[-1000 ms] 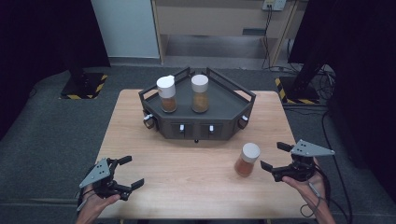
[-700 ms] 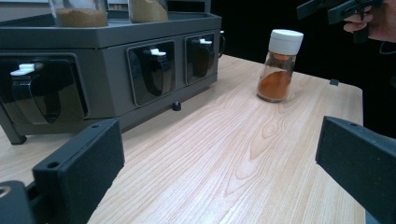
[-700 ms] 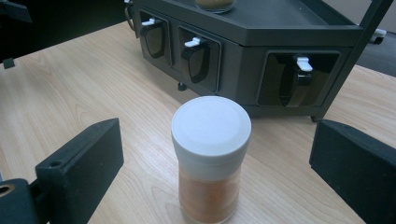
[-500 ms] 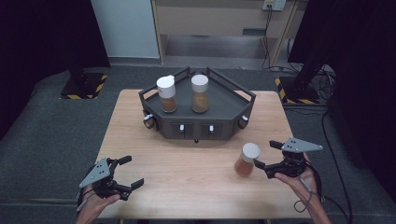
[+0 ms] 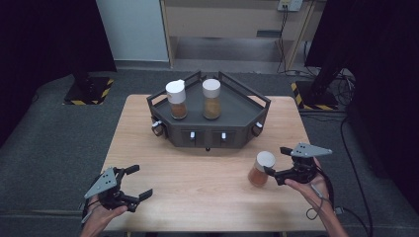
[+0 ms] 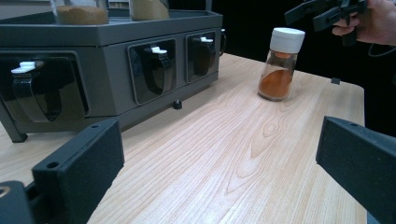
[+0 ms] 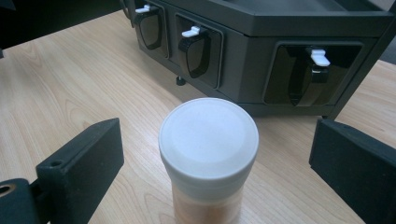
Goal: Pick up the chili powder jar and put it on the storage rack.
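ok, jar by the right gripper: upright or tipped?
Upright. The jar stands base-down on the table, white lid on top, between the open right gripper jaws.

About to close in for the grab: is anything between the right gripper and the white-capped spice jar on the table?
Nothing visible. The open right gripper faces the white-capped glass spice jar directly, one jaw on each side, with only bare light wooden table between them. The dark grey rack stands beyond the jar.
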